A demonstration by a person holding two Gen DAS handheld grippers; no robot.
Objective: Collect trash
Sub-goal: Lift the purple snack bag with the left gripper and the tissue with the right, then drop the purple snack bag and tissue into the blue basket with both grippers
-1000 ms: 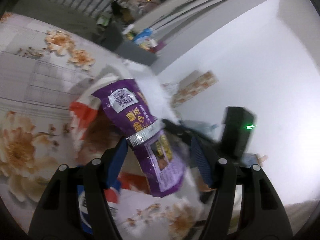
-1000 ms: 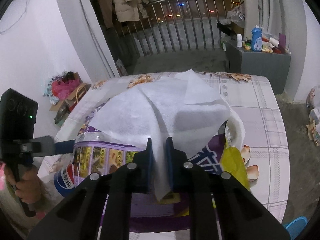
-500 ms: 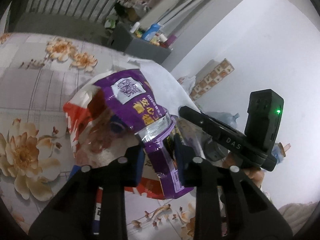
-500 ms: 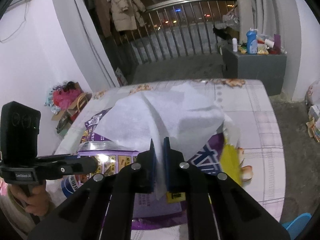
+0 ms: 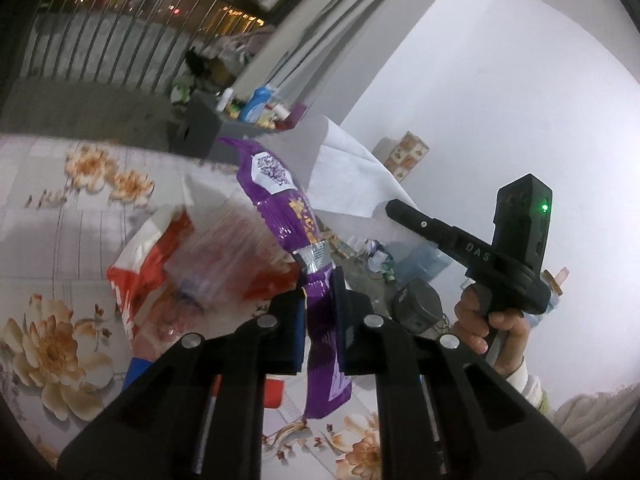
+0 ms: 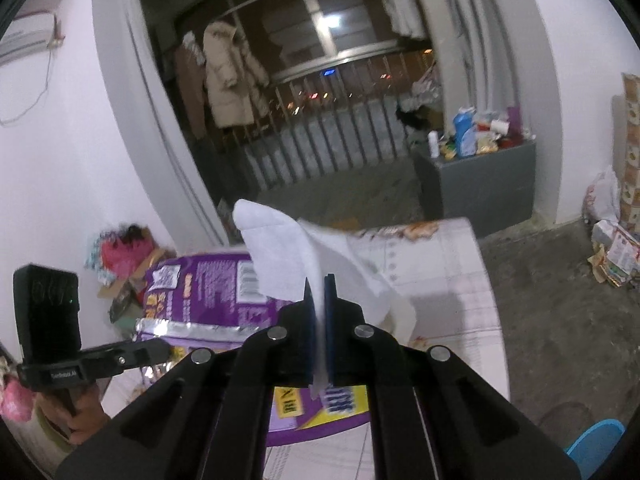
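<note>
the left gripper (image 5: 318,312) had just been closing its jaws, and they now pinched the crinkled purple foil snack bag (image 5: 294,220) at its silver seam; the bag stood up from between the blue pads, its white code label at the top, and its lower end hung down past them. just left of that bag lay a red-and-white plastic wrapper (image 5: 148,260) on the table with the flowered cloth (image 5: 52,208), blurred. to the right, a hand (image 5: 490,322) held the right gripper (image 6: 318,312), whose jaws were clamped tight on a thin white tissue sheet (image 6: 288,256). the sheet rose from the pads and draped forward and to the right over the table, with a short tail hanging below them. beneath it sat a purple and yellow printed packet (image 6: 320,400), part hidden by the fingers. beyond the table stood a grey cabinet (image 6: 484,184) crowded with bottles, and a metal balcony railing (image 6: 340,136).
</note>
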